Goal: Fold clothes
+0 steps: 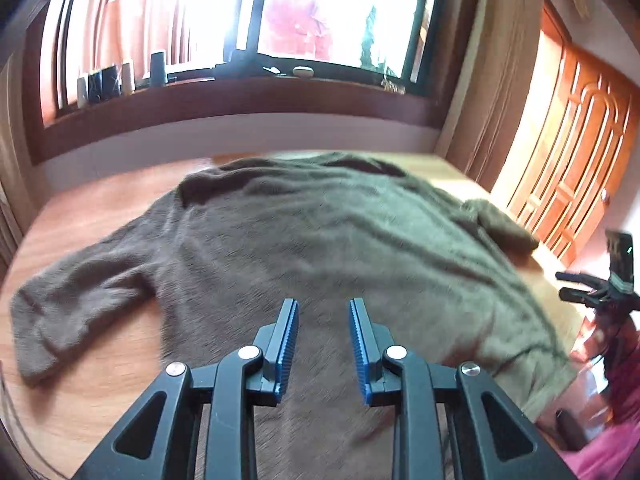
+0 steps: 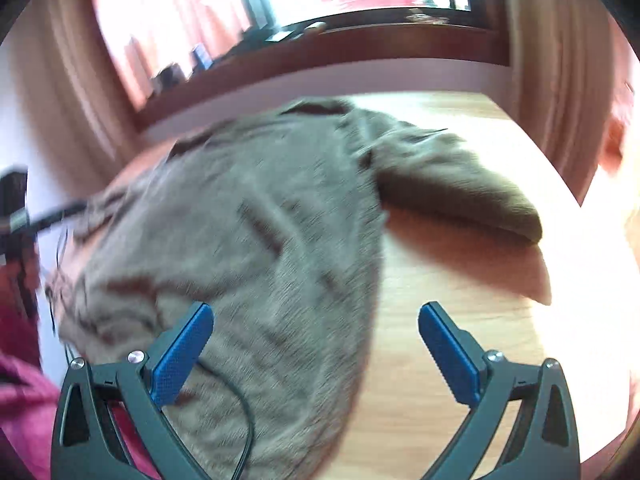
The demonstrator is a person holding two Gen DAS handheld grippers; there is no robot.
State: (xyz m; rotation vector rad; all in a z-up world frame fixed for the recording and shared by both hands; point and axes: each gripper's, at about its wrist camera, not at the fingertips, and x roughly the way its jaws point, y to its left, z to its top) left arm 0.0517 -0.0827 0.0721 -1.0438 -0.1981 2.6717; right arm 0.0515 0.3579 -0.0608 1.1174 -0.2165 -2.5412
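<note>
Table (image 1: 100, 392) bore the sweater (image 1: 300, 232), spread flat, one sleeve (image 1: 72, 312) toward 9 o'clock in left view. Left gripper (image 1: 323, 308) hovered over its body, fingers narrowly apart, empty. Right gripper (image 2: 316, 312) gaped wide over the sweater's 3 o'clock edge.

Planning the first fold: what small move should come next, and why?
Probably send the left tongs to the left sleeve to fold it inward. The sweater lies spread on the table, both sleeves out, and both tongs are open and empty.
</note>
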